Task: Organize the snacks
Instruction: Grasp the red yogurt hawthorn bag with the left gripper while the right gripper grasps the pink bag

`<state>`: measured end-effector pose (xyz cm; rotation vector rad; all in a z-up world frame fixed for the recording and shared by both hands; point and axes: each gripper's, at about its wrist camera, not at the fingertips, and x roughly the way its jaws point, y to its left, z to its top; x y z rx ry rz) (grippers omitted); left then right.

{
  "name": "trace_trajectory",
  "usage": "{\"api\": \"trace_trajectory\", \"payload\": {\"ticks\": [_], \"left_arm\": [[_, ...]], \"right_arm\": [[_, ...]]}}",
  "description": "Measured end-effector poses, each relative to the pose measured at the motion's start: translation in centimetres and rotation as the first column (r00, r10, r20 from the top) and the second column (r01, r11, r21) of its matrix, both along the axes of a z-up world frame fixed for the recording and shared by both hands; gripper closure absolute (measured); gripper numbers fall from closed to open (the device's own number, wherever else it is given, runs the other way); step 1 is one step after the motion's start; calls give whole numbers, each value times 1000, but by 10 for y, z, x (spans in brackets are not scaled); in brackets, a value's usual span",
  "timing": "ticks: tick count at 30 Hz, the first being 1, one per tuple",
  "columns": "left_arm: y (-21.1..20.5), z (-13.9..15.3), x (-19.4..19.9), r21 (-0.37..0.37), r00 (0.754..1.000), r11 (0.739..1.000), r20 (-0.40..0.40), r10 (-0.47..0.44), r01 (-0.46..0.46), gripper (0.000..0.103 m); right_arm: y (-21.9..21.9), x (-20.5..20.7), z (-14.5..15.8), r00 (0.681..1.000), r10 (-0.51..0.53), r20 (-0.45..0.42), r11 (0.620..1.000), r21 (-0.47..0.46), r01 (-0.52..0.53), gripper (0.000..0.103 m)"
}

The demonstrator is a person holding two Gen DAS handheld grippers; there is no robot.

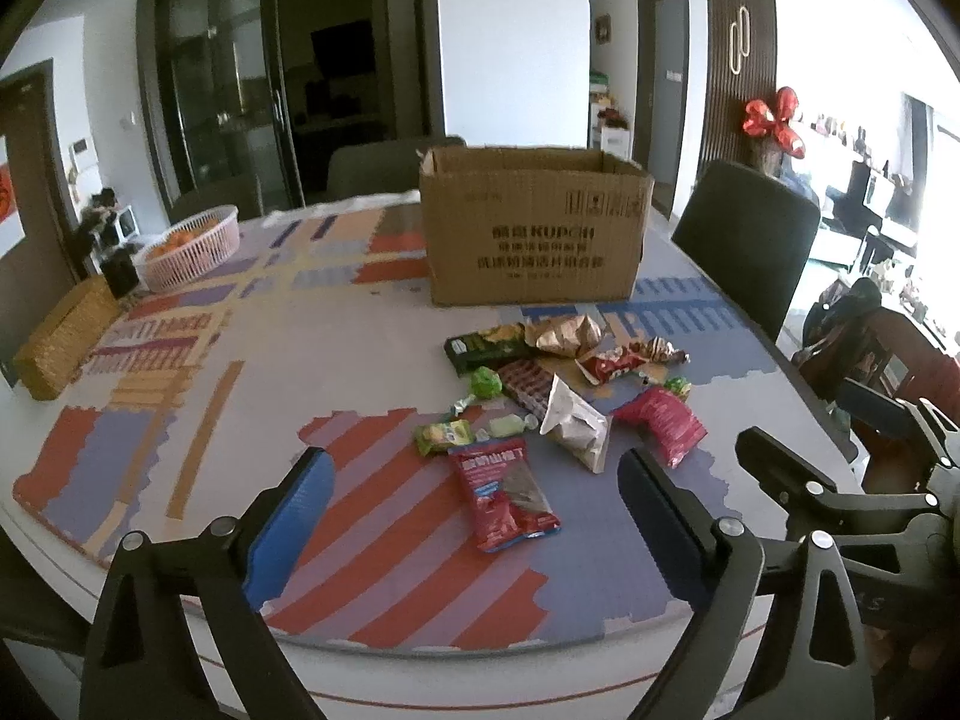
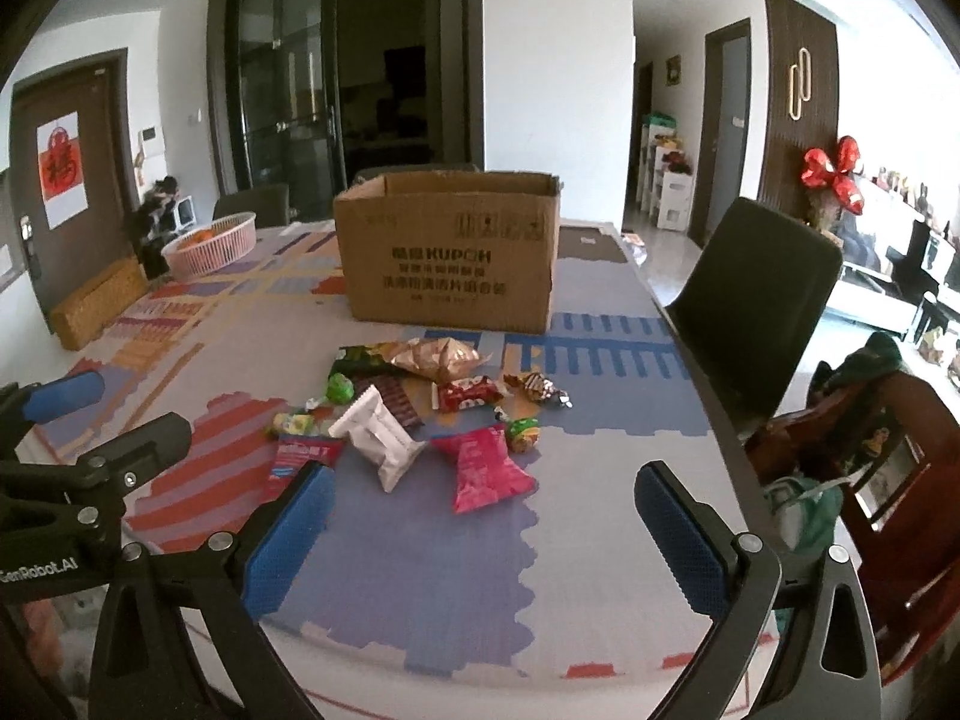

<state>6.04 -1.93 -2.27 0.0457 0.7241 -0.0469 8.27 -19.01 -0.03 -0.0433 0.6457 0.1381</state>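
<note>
The cardboard box (image 1: pixel 531 228) shows only its outer walls; its inside is hidden. Its printed label is too blurred to read. A red snack packet (image 2: pixel 300 456) lies partly hidden behind the right gripper's left finger (image 2: pixel 288 534). Small sweets (image 1: pixel 486 384) are too small to identify.

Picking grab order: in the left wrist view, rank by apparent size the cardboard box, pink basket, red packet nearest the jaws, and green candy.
1. cardboard box
2. pink basket
3. red packet, nearness inflates it
4. green candy
</note>
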Motion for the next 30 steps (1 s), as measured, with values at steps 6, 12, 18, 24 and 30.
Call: {"api": "trace_trajectory", "payload": {"ticks": [6,12,18,24,30], "left_arm": [[-4,-19,27,-14,996,1000,-84,-7,6,14],[-4,-39,52,-29,984,1000,-177,-5,0,20],[-5,-63,72,-48,960,999,-279,-5,-8,28],[-5,-77,88,-57,941,998,-337,-4,-17,33],[-7,-86,100,-68,928,998,-372,-9,-18,37]], "right_arm": [[3,27,-14,997,32,-64,999,8,-31,13],[5,51,-30,989,56,-140,998,10,-55,20],[7,70,-47,974,76,-214,997,7,-76,28],[6,89,-61,958,86,-274,996,12,-86,35],[6,103,-68,948,94,-305,995,11,-95,36]]}}
